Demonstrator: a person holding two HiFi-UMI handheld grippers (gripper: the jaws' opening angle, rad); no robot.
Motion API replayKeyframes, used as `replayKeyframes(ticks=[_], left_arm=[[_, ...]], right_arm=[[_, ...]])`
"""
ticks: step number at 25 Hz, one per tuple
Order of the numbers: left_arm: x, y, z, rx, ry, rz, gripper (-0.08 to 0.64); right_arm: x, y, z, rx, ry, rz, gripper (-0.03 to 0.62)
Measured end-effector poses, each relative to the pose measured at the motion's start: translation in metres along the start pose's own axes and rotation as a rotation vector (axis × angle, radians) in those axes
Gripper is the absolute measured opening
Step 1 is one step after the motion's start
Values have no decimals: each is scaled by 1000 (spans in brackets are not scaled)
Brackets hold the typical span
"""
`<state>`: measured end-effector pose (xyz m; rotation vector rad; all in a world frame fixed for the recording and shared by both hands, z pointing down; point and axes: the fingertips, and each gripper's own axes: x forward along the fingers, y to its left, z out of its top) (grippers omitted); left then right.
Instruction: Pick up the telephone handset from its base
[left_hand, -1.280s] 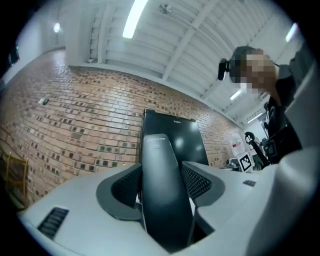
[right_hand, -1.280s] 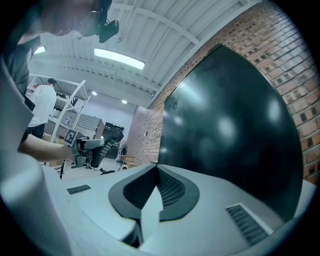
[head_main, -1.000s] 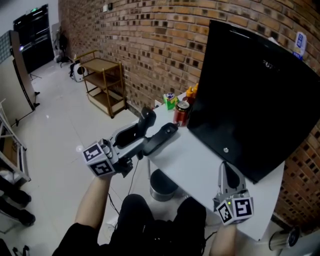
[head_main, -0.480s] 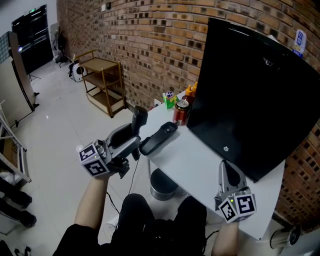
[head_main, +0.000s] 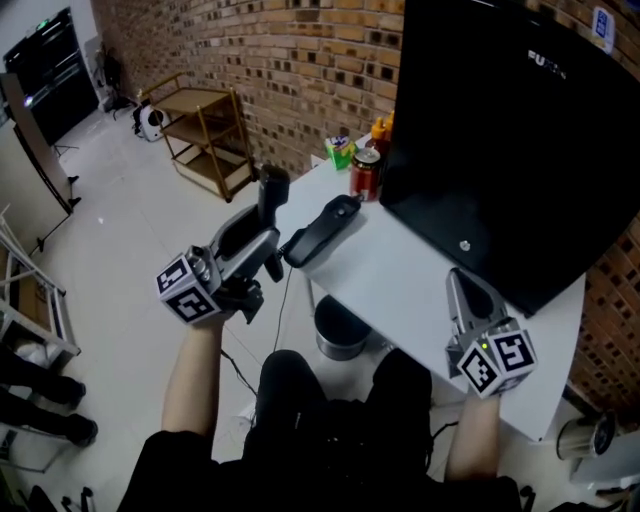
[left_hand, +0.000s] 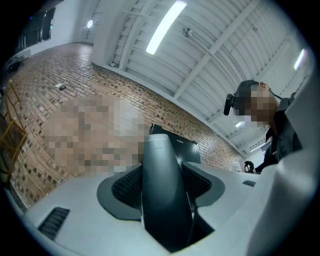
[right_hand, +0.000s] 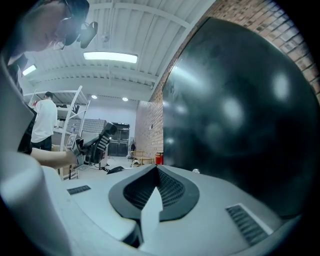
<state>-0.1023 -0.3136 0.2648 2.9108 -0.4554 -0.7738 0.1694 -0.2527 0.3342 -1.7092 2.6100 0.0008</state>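
- The left gripper (head_main: 258, 243) has its jaws spread wide and clamped on the dark telephone handset (head_main: 271, 190), which stands nearly upright in the air
- The handset is lifted clear of its base (head_main: 322, 228), just past the tabletop's (head_main: 400, 290) left edge and over the floor (head_main: 120, 230)
- The base lies along that left edge, towards the far corner, with a red can (head_main: 364, 172) just behind it
- The right gripper (head_main: 462, 290) is by the tabletop's near edge, jaws closed together with nothing between them, pointing at the big black panel (head_main: 500, 120)
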Motion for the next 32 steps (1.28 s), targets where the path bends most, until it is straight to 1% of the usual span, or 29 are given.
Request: replayKeyframes(ticks=[4, 9, 20, 27, 32], left_arm=[[-2, 1, -2, 1, 13, 4, 259], [-4, 3, -3, 5, -7, 29, 259], [-8, -8, -4, 12, 9, 1, 259], [-4, -5, -6, 6, 5, -6, 259], [-3, -9, -11, 10, 21, -14, 259]], right_arm=[[3, -1, -5, 9, 20, 0, 8], [8, -2, -11, 17, 62, 10, 8], [6, -3, -12, 27, 84, -34, 8], [10, -3, -22, 38, 133, -35, 8], [10, -5, -28, 48, 155, -49, 8]])
